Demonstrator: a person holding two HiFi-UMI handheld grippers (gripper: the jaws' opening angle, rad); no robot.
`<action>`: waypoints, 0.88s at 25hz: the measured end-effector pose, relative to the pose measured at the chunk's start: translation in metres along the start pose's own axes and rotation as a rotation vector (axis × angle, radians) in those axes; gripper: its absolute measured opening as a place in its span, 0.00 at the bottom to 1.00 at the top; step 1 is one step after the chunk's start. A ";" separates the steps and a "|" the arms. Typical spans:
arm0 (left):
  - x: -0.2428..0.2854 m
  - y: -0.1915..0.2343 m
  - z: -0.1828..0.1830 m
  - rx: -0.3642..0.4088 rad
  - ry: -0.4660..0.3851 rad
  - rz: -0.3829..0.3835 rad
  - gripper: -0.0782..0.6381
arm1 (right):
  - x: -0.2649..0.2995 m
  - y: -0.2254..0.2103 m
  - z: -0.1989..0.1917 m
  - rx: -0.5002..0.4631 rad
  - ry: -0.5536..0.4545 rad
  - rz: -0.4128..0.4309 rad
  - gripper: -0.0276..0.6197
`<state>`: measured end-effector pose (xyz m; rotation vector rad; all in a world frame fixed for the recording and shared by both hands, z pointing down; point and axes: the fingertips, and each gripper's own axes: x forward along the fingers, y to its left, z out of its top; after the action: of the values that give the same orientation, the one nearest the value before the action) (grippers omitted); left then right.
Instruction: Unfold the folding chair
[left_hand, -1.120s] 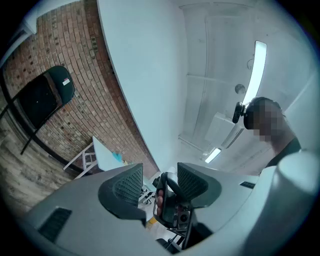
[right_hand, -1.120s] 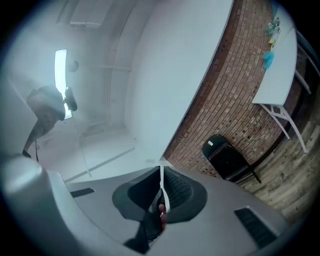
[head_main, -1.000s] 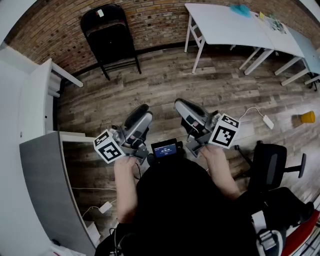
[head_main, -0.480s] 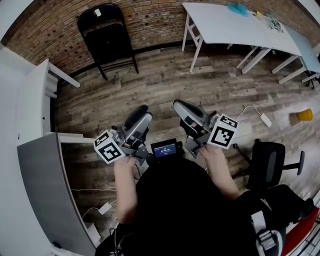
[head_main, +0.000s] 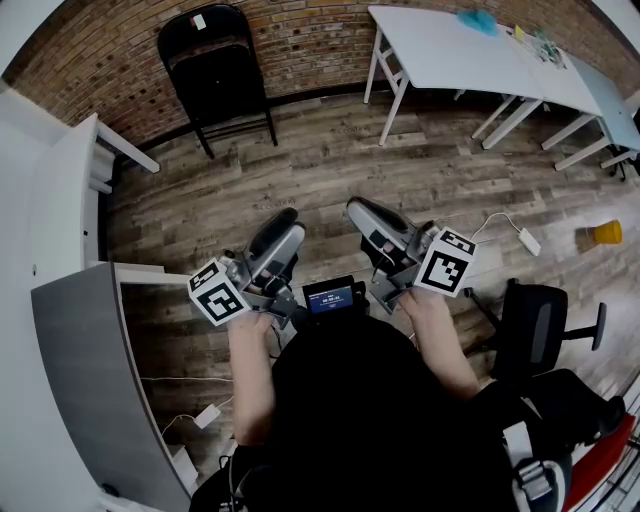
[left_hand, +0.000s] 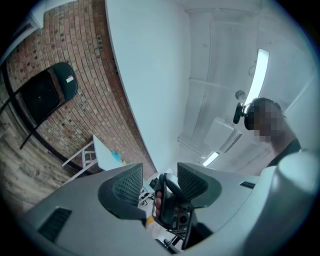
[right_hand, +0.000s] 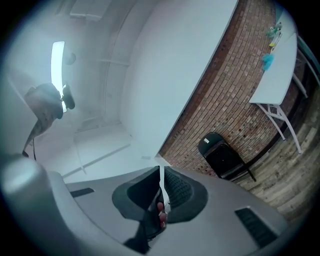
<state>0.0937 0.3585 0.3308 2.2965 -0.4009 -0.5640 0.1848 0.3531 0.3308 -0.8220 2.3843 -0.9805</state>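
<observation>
The black folding chair (head_main: 215, 70) stands folded against the brick wall at the far left of the head view, well away from both grippers. It also shows in the left gripper view (left_hand: 47, 92) and the right gripper view (right_hand: 222, 157). My left gripper (head_main: 284, 220) is held in front of the person's body, jaws open and holding nothing (left_hand: 160, 182); only the other hand's handle shows beyond the gap. My right gripper (head_main: 356, 208) sits beside it with its jaws shut and empty (right_hand: 161, 182). Both point across the wooden floor toward the wall.
White tables (head_main: 450, 50) stand at the back right. A black office chair (head_main: 535, 335) is close at the right, with a cable and power adapter (head_main: 528, 240) and a yellow object (head_main: 610, 233) on the floor. A grey cabinet (head_main: 80, 330) flanks the left.
</observation>
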 end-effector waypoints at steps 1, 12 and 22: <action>-0.003 0.002 0.002 -0.003 -0.003 -0.003 0.44 | 0.003 0.000 -0.003 -0.002 0.003 -0.004 0.09; -0.006 0.002 0.006 -0.021 -0.016 -0.014 0.44 | 0.010 0.005 -0.007 -0.013 0.027 -0.018 0.09; -0.045 0.033 0.025 -0.003 -0.005 -0.026 0.44 | 0.062 0.008 -0.042 -0.029 0.076 -0.017 0.10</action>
<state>0.0392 0.3412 0.3509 2.3011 -0.3732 -0.5828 0.1127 0.3368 0.3427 -0.8306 2.4649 -1.0030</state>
